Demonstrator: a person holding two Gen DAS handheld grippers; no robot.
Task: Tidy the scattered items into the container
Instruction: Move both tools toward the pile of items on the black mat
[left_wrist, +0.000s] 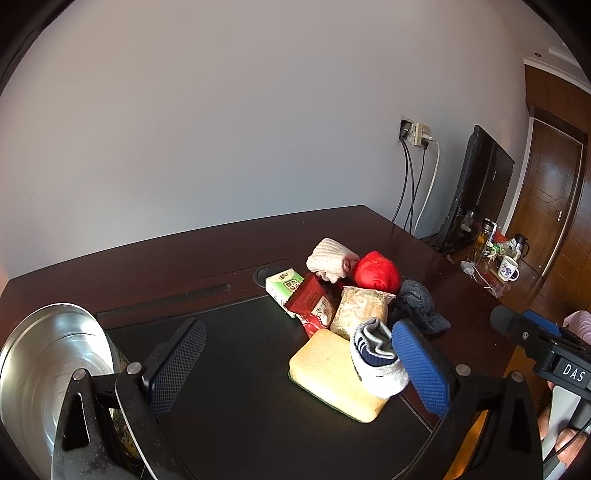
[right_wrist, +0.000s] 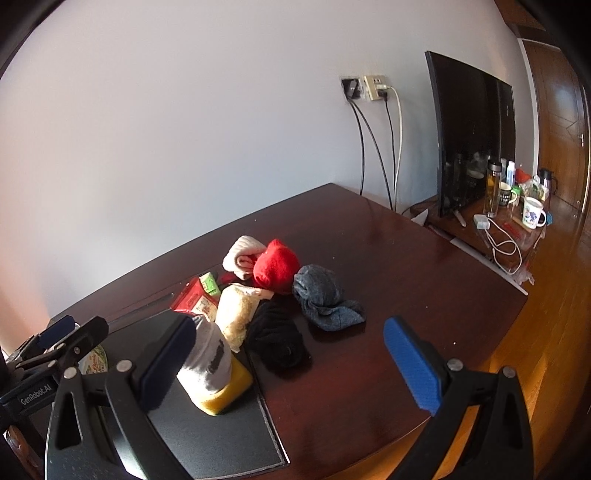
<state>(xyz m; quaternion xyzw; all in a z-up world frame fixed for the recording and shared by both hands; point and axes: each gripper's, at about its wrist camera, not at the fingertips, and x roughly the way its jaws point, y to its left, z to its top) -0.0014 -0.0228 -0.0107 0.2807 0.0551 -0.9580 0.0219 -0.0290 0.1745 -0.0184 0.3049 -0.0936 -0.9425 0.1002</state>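
Both grippers are hanging open and empty: the left gripper (left_wrist: 295, 365) beside the striped sock (left_wrist: 376, 356) lying on the yellow sponge (left_wrist: 332, 373). The pile is sitting mid-table; the steel bowl (left_wrist: 48, 369) near the table's left edge. Judged: picking stage, needing the fingers to close on one item.

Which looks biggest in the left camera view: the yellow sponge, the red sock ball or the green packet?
1. Yellow sponge, though it lies nearest the camera, which flatters it.
2. Red sock ball.
3. Green packet, partly hidden under a red packet, so its full size is unsure.
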